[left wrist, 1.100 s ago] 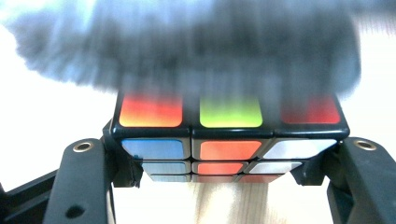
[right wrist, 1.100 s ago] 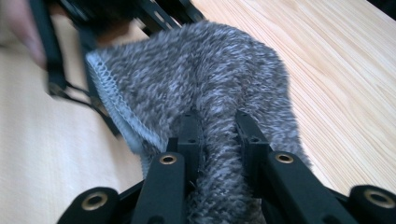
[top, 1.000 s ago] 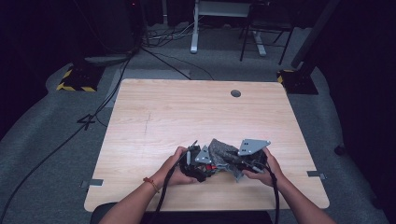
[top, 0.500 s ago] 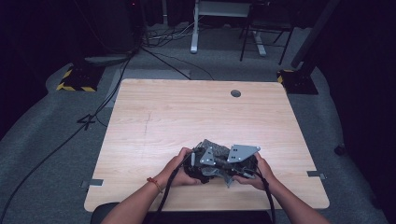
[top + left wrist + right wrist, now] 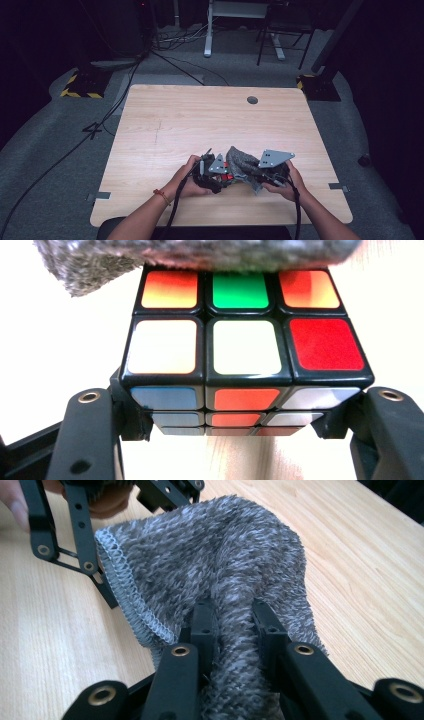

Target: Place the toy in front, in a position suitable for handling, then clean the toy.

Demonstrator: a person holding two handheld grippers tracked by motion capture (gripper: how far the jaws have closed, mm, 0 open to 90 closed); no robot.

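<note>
1. Grey fuzzy cloth (image 5: 220, 565) was draped over the puzzle cube (image 5: 240, 360), near the table's (image 5: 200, 120) front edge.
2. Left gripper (image 5: 240, 427) clamped the cube's sides.
3. Right gripper (image 5: 235, 625) pinched the cloth tight.

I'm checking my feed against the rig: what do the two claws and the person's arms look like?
Both claws, left and right, are black, with flat linkage jaws carrying brass-coloured rivets. Each has a grey three-cornered plate on top with small holes, and a black cable trailing back along the forearm. The forearms are bare; the left wrist wears a thin red-orange band.
</note>
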